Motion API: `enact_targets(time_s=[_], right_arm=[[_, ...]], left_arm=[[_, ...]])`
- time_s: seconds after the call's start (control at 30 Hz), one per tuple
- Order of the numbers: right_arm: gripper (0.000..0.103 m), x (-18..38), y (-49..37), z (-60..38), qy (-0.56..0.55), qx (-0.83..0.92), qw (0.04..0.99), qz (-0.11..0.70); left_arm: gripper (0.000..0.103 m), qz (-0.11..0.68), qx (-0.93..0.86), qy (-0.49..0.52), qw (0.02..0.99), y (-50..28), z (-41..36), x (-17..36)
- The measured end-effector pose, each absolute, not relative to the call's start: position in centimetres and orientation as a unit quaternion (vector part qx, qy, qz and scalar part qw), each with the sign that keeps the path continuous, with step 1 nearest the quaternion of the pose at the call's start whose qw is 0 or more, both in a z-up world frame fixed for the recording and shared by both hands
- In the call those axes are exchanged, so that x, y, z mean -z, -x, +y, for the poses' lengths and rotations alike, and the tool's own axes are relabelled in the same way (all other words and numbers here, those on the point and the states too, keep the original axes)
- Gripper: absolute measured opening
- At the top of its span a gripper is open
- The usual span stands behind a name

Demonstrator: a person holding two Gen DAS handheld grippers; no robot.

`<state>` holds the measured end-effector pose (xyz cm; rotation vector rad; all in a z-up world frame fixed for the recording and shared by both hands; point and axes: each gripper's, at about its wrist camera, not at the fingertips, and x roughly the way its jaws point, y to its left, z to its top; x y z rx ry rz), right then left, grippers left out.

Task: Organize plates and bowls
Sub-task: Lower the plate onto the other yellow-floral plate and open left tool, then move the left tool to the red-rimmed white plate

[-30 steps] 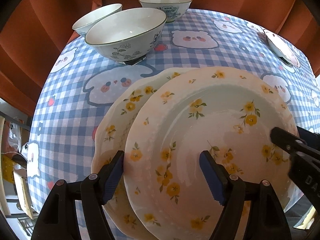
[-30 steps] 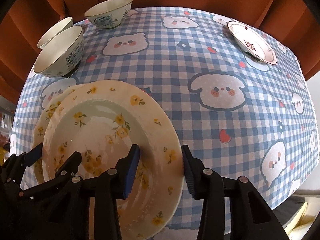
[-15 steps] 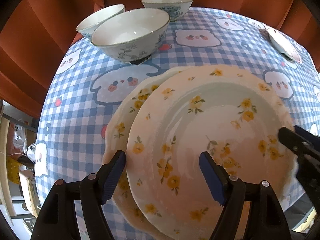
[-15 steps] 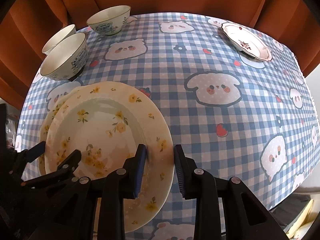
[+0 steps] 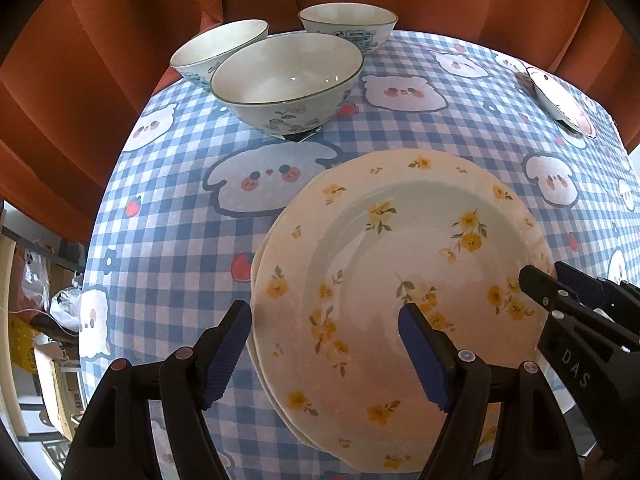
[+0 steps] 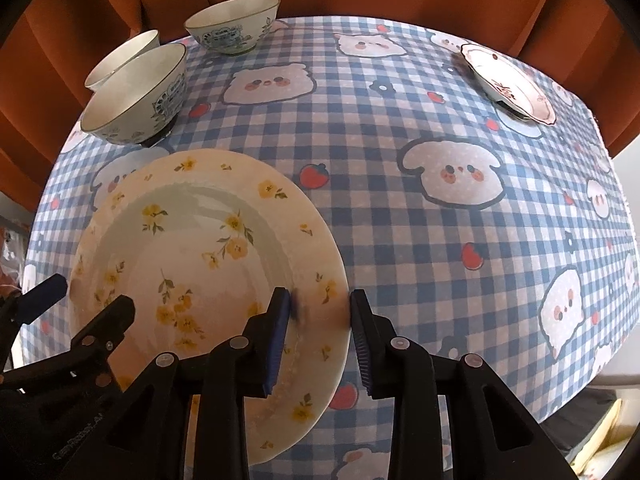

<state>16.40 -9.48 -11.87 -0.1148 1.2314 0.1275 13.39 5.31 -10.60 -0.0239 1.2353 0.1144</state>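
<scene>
Right wrist view is showing my right gripper (image 6: 316, 316) with its blue pads (image 6: 279, 336) parted and straddling the right rim of the top yellow-flower plate (image 6: 192, 264), one pad over the rim's inner face, the other just outside it; whether either is touching I cannot tell. That plate is lying on a matching lower plate (image 5: 259, 264), whose edge is peeking out at the left, near the front-left of the checked tablecloth (image 6: 400, 232). My left gripper (image 5: 324, 348) is hanging wide open over the stack's left rim, holding nothing. I am judging the plates stiff, glazed, slick and chip-prone, fairly heavy when pinched at one edge; the raised rim is offering the only hold. Three bowls (image 5: 286, 80) are standing close behind the stack, leaving little room that way. A pink-patterned plate (image 6: 508, 80) is sitting well apart at the far right, with open cloth between. The stack's near edge is lying close to the table's front edge.
</scene>
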Motion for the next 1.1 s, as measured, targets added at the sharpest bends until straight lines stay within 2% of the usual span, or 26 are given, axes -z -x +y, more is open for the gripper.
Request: enact_targets(time_s=[0.33, 0.53, 0.63, 0.7, 1.1], right_arm=[[0.037, 12.1, -15.7, -8.7, 0.065, -0.035, 0.825, 0.56], [0.038, 11.3, -15.5, -10.0, 0.014, -0.047, 0.824, 0.565], [0.047, 10.0, -15.1, -10.4, 0.016, -0.054, 0.826, 0.561], [0.066, 8.8, -14.9, -10.9, 0.018, -0.058, 0.834, 0.549], [0.069, 5.3, -16.9, -17.1, 0.03, -0.102, 0.852, 0.512]], left_arm=[[0.078, 0.579, -0.033, -0.008, 0.815, -13.0, 5.3, 10.8], [0.078, 0.574, -0.015, -0.013, 0.819, -13.0, 4.3, 10.4], [0.078, 0.563, -0.013, -0.011, 0.826, -12.9, 3.4, 9.3], [0.078, 0.555, -0.014, -0.007, 0.831, -12.9, 2.7, 8.7], [0.081, 0.519, -0.043, 0.016, 0.853, -15.1, -4.4, 5.5]])
